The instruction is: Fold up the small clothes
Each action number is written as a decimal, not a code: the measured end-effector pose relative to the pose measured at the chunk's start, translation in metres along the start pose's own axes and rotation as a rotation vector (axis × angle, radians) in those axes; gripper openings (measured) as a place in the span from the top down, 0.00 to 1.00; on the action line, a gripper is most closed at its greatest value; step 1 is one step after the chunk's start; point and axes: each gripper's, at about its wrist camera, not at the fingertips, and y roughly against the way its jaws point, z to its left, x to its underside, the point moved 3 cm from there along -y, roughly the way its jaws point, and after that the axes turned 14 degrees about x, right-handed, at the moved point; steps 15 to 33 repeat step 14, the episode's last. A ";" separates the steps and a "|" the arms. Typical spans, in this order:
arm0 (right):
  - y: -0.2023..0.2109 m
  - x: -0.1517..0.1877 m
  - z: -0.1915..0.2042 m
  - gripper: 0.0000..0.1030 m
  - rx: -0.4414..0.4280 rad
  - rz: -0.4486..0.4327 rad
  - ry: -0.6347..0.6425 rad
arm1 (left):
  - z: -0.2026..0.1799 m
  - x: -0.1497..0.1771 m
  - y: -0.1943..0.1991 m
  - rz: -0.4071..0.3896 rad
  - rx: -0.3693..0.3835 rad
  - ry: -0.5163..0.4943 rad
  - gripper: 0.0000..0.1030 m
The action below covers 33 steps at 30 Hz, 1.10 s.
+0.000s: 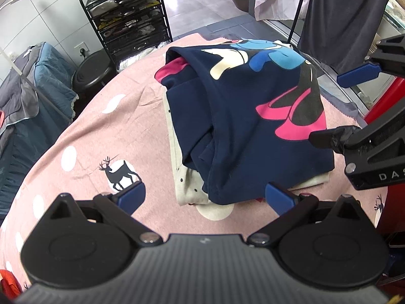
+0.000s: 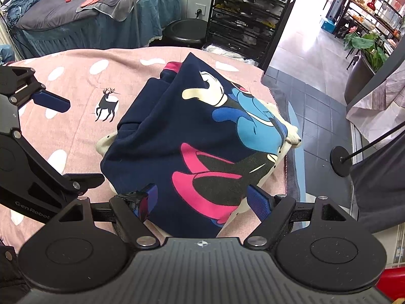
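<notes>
A pink deer-print sheet (image 1: 101,131) covers the worktop, and on it a folded navy cartoon-print top (image 1: 243,116) lies over a grey garment (image 1: 187,190). The left tongs (image 1: 205,197) gape wide and empty just before the pile, while the right tongs (image 2: 202,200) stand spread at its near edge, gripping nothing.

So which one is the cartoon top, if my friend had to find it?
Find the pink cloth with white spots and a black deer covering the table. In its middle sits a small clothes pile. The folded navy sweatshirt lies on top, over a cream garment, and only it has a big pink, blue and black cartoon print.
</notes>
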 end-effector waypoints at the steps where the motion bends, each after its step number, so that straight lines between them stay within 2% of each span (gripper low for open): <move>1: 0.000 0.000 0.000 0.00 0.001 -0.001 0.001 | 0.000 0.000 0.000 -0.001 -0.001 -0.001 0.00; 4: 0.001 0.000 -0.001 0.00 0.007 -0.002 0.000 | -0.001 0.000 0.000 -0.002 -0.002 -0.006 0.00; 7: 0.001 0.001 -0.001 0.00 0.006 -0.003 -0.005 | -0.001 -0.001 0.001 -0.023 0.032 0.005 0.00; 12: 0.002 0.001 -0.004 0.00 0.015 -0.005 -0.015 | -0.006 -0.001 0.004 -0.057 0.014 -0.017 0.00; 33: 0.002 0.002 -0.005 0.00 0.020 -0.011 -0.021 | -0.008 -0.001 0.004 -0.056 -0.002 -0.023 0.00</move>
